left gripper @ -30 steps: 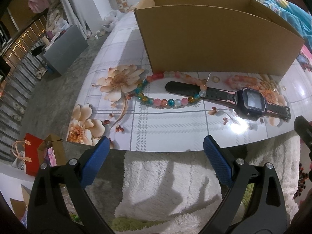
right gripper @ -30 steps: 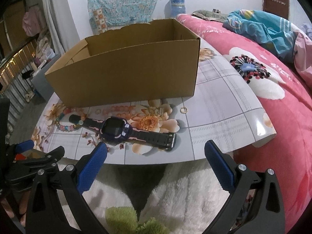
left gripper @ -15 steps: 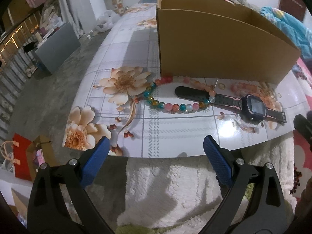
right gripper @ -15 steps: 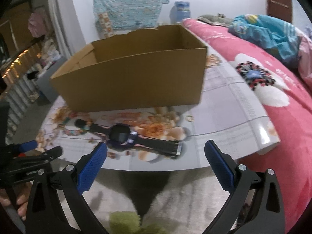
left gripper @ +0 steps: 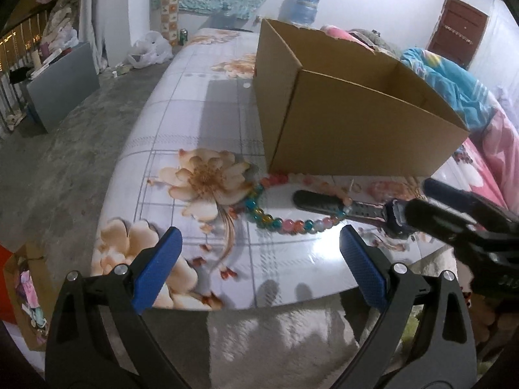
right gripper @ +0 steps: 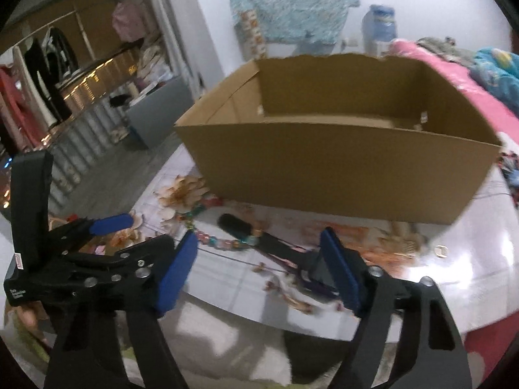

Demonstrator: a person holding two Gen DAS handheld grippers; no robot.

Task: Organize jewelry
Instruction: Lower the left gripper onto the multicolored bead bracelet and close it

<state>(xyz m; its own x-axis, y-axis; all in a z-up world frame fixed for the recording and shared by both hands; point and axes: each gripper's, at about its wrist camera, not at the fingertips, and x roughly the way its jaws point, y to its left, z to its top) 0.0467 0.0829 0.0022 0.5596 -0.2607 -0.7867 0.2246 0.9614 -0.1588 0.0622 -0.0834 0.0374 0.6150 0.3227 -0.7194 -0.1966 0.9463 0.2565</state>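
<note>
beside the cardboard box lay the watch, its strap crossing the bead bracelet. right gripper had been closing, nothing clamped; left gripper gaped. light, floppy strap: grip the stiff case.

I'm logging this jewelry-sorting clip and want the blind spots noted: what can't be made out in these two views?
- Watch face: left wrist view, covered by the right gripper; right wrist view, behind its finger.
- Cardboard box floor: both views, near wall hides most of it.
- Small ring: right wrist view, blurred, too small to detail.
- Bead bracelet: right wrist view, motion-blurred.
- Left gripper: nothing between its fingers.
</note>
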